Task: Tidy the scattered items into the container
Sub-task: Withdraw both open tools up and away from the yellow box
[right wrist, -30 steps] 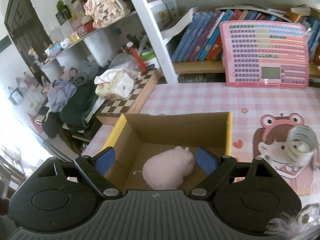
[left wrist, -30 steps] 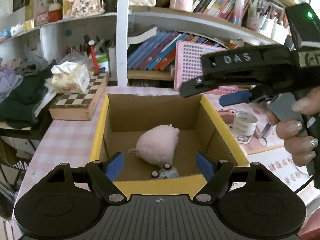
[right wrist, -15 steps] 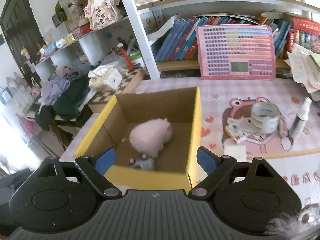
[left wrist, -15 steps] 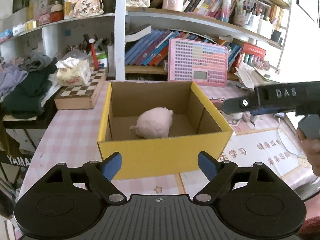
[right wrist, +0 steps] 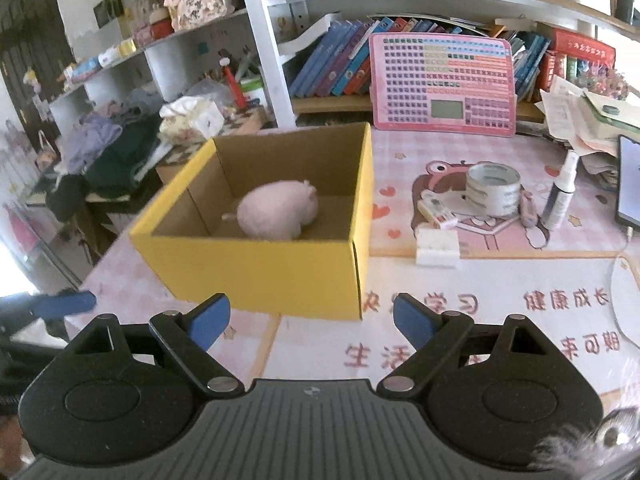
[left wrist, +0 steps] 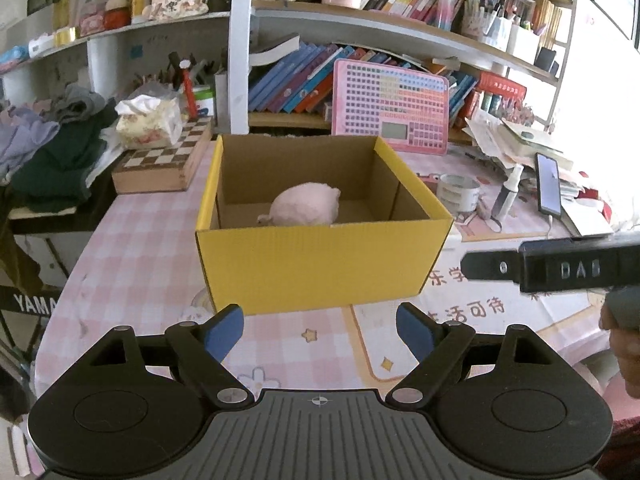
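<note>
I read "DAS" on the right gripper [left wrist: 568, 270], "YAMA" on a dark board [left wrist: 30, 304], and mirrored Chinese characters on the table mat [right wrist: 480, 320].

One yellow cardboard box [right wrist: 264, 268] stands on the pink checked bench [right wrist: 400, 148], with one pale pink plush toy [right wrist: 276, 210] inside. Beside it lie one roll of clear tape [right wrist: 493, 188], one small white spray bottle [right wrist: 561, 196], one white rectangular eraser block [right wrist: 437, 247] and one dark smartphone [right wrist: 630, 184]. One pink keypad learning board [right wrist: 442, 84] leans behind.
</note>
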A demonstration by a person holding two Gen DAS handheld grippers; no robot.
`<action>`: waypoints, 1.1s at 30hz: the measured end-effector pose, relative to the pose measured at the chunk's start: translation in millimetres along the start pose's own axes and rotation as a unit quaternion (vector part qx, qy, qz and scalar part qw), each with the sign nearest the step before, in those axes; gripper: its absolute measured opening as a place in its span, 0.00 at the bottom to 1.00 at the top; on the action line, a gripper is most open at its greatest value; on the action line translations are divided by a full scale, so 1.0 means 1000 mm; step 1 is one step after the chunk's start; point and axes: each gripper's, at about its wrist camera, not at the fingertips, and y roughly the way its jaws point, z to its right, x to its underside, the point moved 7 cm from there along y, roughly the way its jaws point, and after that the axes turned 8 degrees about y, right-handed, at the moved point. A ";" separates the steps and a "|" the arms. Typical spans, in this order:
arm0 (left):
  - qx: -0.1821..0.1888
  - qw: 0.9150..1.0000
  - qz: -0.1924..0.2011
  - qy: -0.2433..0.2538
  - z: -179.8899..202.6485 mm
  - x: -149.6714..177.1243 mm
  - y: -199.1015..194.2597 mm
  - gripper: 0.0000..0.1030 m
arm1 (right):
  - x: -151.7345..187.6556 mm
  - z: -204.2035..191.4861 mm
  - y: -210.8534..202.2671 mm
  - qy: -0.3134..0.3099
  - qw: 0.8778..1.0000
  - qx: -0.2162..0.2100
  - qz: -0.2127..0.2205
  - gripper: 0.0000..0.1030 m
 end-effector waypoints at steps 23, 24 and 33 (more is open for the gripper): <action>0.026 0.997 -0.066 -0.001 0.015 0.039 0.013 0.88 | 0.063 0.011 -0.010 0.024 0.997 0.062 -0.047 0.86; 0.029 0.997 -0.072 0.000 0.016 0.041 0.015 0.88 | 0.064 0.012 -0.010 0.025 0.996 0.066 -0.049 0.86; 0.052 0.994 -0.092 0.010 0.032 0.048 0.023 0.90 | 0.072 0.026 -0.014 0.040 0.993 0.089 -0.059 0.86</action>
